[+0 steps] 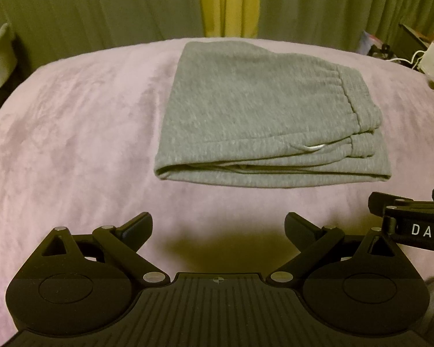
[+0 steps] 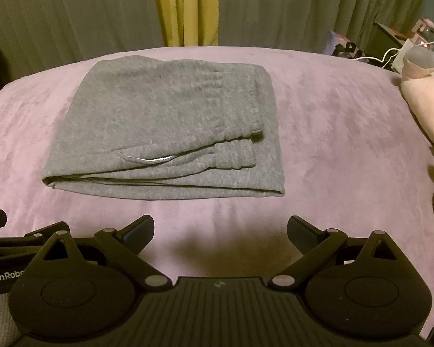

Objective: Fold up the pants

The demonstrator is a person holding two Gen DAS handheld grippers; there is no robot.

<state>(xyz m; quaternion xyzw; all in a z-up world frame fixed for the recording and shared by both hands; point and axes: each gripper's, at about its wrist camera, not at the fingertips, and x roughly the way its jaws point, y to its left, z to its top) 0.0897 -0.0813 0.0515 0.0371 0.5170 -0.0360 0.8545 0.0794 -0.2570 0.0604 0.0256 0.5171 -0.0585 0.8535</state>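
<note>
Folded grey pants (image 1: 254,110) lie long axis away, waistband right; left hand-held gripper (image 1: 218,228) and right hand-held gripper (image 2: 220,231) both spread, empty.

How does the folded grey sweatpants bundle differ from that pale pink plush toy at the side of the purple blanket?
The folded grey sweatpants lie flat in stacked layers near the middle of the purple blanket; the pale pink plush toy sits rounded and bulky at its right edge. The sweatpants are grey knit with a white drawstring peeking out; the toy is pink with a grey cap-like top. Both rest on the blanket, untouched: the left gripper and right gripper hang open in front.
</note>
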